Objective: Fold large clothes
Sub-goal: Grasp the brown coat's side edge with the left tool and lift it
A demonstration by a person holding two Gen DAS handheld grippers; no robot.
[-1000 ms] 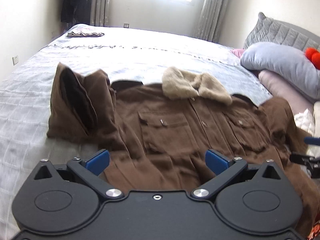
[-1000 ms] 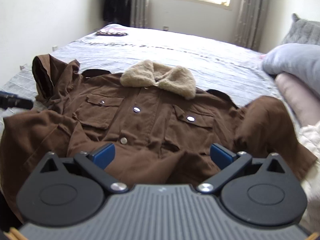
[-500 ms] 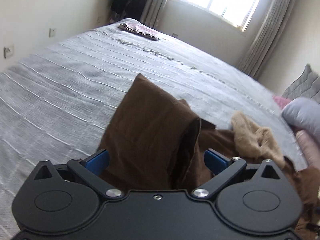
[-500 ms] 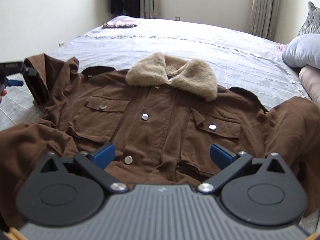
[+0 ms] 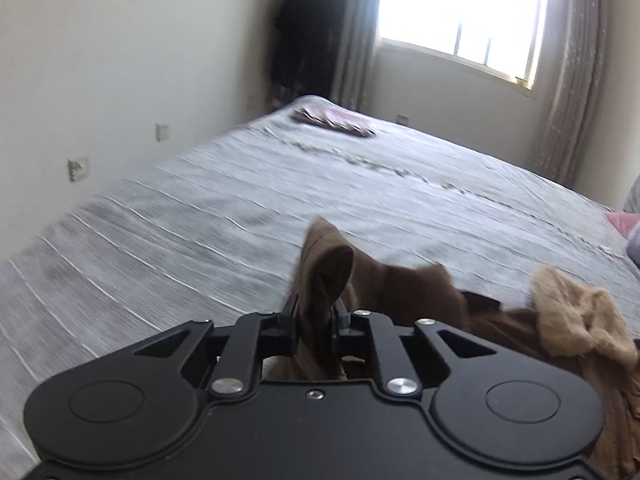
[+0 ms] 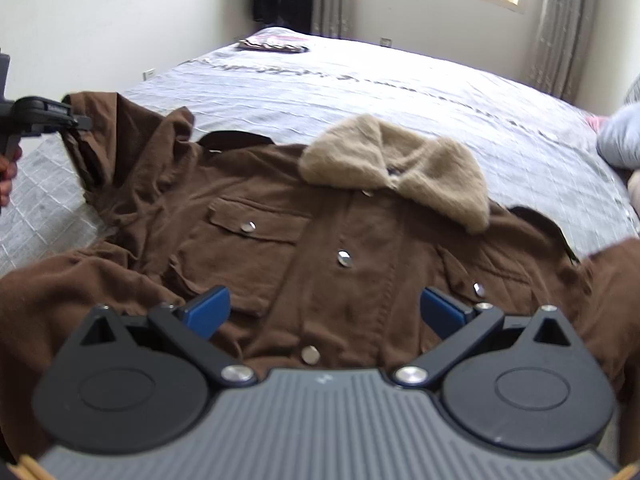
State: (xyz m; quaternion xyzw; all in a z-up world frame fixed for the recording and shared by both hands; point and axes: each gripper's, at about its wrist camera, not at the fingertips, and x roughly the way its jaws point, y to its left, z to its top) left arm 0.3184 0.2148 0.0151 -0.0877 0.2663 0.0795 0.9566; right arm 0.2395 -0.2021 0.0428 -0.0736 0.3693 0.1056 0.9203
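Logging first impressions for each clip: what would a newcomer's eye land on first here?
The big brown jacket spread front-up across the grey bed, its tan fleece collar standing out at the top. Next, the left gripper clamped on the jacket's sleeve cuff, while the right gripper hovers open above the hem.

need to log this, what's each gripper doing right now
left gripper: closed on the brown jacket's sleeve
right gripper: open, holding nothing, over the jacket front

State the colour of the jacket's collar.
Beige; the collar shows best in the right wrist view.
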